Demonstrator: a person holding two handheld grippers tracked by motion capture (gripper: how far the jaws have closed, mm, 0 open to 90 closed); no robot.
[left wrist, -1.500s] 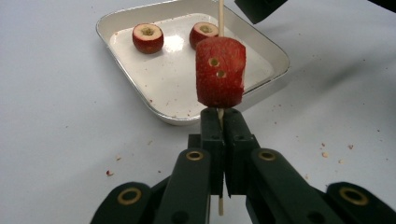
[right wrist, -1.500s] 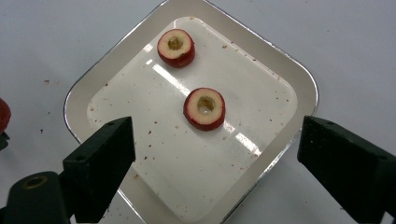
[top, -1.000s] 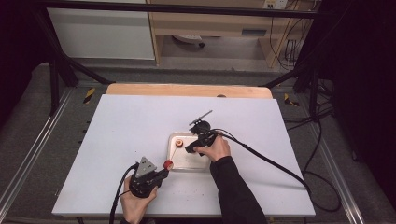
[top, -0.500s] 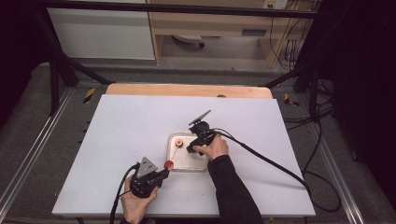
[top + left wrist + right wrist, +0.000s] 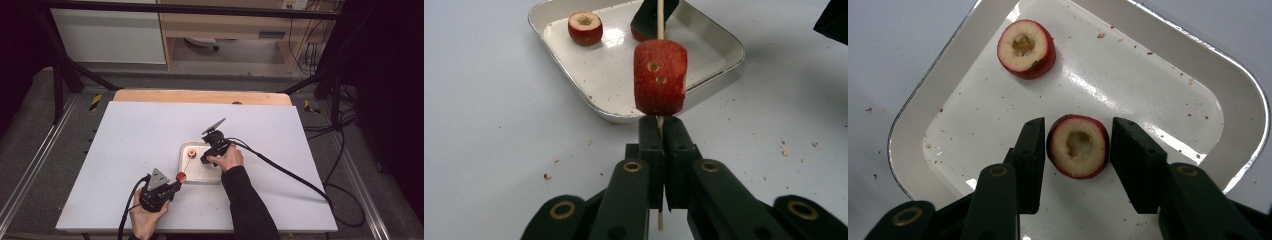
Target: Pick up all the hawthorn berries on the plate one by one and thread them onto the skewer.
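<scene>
Near the table's front edge my left gripper (image 5: 659, 131) is clamped on a skewer (image 5: 658, 15) with one fruit piece (image 5: 660, 77) threaded, held steady for loading. Farther in, my right gripper (image 5: 1075, 150) is spread around a cored piece (image 5: 1078, 145) in the tray (image 5: 1168, 55), likely next; another piece (image 5: 1026, 48) lies by its far rim.

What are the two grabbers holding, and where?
The left gripper pinches the skewer below its fruit piece. The right gripper holds nothing yet.

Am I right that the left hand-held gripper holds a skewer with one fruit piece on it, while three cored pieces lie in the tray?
Not quite: the right gripper view shows two cored pieces in the tray, not three. The left hand-held gripper does hold the skewer with one fruit piece.
</scene>
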